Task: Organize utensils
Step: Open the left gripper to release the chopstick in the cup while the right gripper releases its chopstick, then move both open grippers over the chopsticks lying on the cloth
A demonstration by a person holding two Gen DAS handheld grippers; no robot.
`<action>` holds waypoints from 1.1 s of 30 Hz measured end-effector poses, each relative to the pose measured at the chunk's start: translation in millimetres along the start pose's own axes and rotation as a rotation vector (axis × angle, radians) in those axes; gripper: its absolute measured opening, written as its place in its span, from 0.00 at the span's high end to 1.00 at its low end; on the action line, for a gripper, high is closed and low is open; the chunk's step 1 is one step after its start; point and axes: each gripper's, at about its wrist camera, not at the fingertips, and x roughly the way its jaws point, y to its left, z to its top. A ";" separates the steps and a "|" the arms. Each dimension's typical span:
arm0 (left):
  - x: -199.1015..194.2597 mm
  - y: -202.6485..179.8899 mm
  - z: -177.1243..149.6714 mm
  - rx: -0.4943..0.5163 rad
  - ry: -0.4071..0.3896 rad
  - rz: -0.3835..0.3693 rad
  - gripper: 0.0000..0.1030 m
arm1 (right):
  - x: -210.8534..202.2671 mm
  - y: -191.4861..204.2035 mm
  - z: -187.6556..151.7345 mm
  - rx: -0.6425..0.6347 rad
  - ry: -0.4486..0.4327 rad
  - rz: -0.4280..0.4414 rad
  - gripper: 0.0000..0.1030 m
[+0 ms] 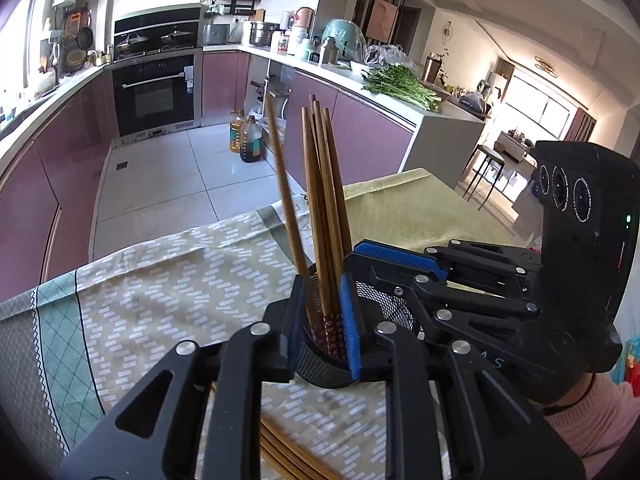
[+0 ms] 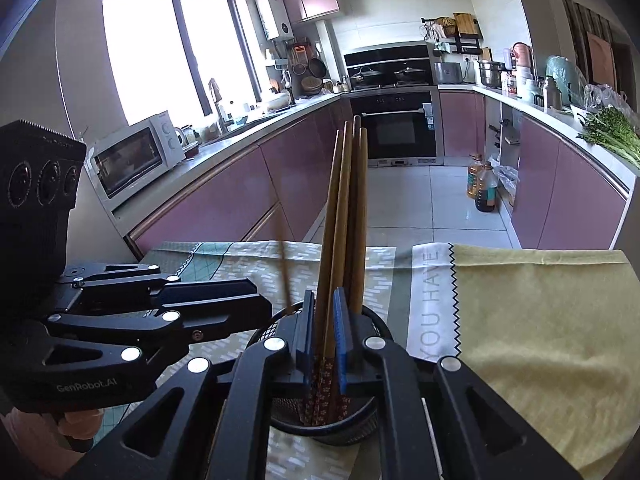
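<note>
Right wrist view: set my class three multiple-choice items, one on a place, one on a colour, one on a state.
1. Where do the chopsticks' patterned ends sit? A yellow cloth; B countertop; C black mesh holder.
2. What colour are the finger pads? A blue; B red; C green.
3. The right gripper is: A wide open; B shut on chopsticks; C holding a spoon.
Answers: C, the ends stand inside the holder's rim; A, both pads show blue; B, the pads press the bundle between them.
</note>
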 end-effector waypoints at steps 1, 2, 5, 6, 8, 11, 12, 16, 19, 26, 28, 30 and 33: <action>-1.1 1.3 -1.7 -0.007 -0.005 0.005 0.78 | -1.8 0.3 -1.3 0.000 -0.001 0.004 0.90; -3.4 3.1 -4.6 -0.015 -0.014 0.015 0.78 | -3.9 0.7 -2.7 0.001 -0.003 0.005 0.87; -15.3 6.8 -14.1 -0.033 -0.049 0.035 0.78 | -12.8 3.5 -6.1 -0.002 -0.014 0.026 0.79; -20.2 7.7 -17.6 -0.037 -0.061 0.041 0.76 | -16.9 5.8 -7.2 -0.008 -0.021 0.031 0.77; -34.9 12.6 -27.6 -0.058 -0.092 0.050 0.75 | -25.8 10.7 -10.1 -0.027 -0.034 0.044 0.73; -55.0 20.7 -45.3 -0.087 -0.133 0.080 0.70 | -41.9 23.5 -18.1 -0.074 -0.046 0.092 0.66; -59.3 23.2 -50.7 -0.099 -0.138 0.089 0.69 | -45.4 29.0 -22.1 -0.090 -0.043 0.108 0.64; -68.3 38.0 -83.0 -0.153 -0.113 0.141 0.67 | -46.8 49.3 -43.3 -0.150 0.014 0.172 0.60; -65.5 48.7 -107.8 -0.181 -0.067 0.159 0.65 | -31.7 58.7 -63.2 -0.157 0.094 0.197 0.60; -49.0 56.8 -152.2 -0.220 0.012 0.179 0.62 | 0.0 65.6 -95.6 -0.122 0.222 0.205 0.60; -45.4 55.7 -157.8 -0.223 0.024 0.177 0.61 | 3.1 65.7 -100.4 -0.117 0.231 0.197 0.60; -40.7 52.6 -159.4 -0.226 0.040 0.162 0.59 | 4.4 63.1 -102.1 -0.101 0.236 0.196 0.60; -33.2 46.5 -162.2 -0.213 0.065 0.156 0.59 | 5.9 63.2 -100.2 -0.090 0.240 0.184 0.60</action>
